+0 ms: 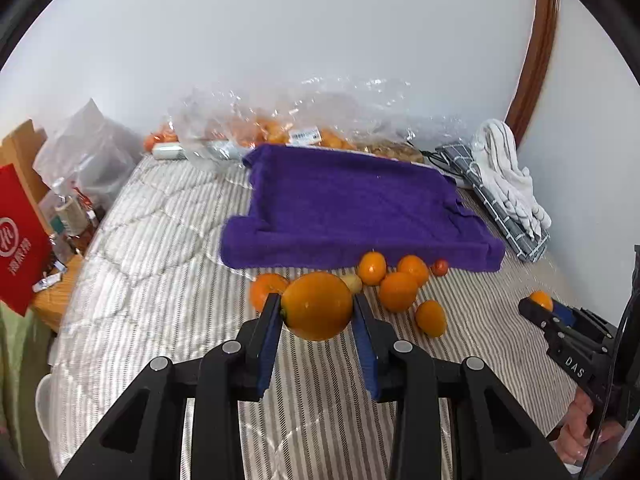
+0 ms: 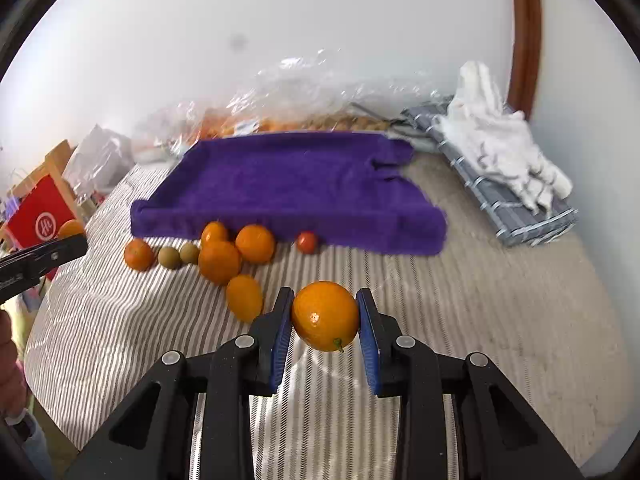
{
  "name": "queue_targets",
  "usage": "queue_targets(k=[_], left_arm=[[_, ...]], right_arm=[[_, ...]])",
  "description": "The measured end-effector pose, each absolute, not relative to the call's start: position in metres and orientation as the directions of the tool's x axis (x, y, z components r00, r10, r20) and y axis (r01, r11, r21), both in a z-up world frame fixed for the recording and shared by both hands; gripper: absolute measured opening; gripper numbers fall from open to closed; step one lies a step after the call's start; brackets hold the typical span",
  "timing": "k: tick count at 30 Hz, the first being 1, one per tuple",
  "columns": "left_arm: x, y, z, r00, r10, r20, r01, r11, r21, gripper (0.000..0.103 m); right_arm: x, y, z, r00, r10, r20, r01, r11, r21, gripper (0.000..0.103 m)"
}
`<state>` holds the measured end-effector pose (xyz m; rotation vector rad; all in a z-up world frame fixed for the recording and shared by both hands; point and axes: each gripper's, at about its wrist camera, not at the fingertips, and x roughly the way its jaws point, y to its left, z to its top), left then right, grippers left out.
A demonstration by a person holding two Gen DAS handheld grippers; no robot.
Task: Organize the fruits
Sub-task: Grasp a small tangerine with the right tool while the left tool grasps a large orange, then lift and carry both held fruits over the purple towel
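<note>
My left gripper (image 1: 317, 307) is shut on a large orange (image 1: 316, 305) and holds it above the striped bed cover. My right gripper (image 2: 325, 314) is shut on a smaller orange (image 2: 325, 315), also lifted off the cover; it shows at the right of the left wrist view (image 1: 541, 302). Several oranges (image 2: 219, 261) lie loose in front of a purple towel-lined tray (image 2: 288, 188), with two small greenish-brown fruits (image 2: 169, 257) and a small red fruit (image 2: 306, 241). The tray (image 1: 352, 208) holds no fruit.
Clear plastic bags of oranges (image 1: 272, 128) lie behind the tray by the wall. A folded grey cloth with a white towel (image 2: 500, 152) lies at the right. A red box (image 1: 20, 236) and clutter stand off the bed's left edge.
</note>
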<state>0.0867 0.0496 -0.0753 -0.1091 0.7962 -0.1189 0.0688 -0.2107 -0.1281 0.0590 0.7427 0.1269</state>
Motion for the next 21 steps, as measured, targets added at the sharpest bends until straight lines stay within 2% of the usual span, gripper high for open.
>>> queue_targets(k=[21], left_arm=[[0.063, 0.060, -0.020, 0.732, -0.129, -0.669, 0.075, 0.991, -0.109, 0.033]], right_arm=[[0.046, -0.221, -0.072, 0.793, 0.090, -0.603, -0.028, 0.993, 0.111, 0.031]])
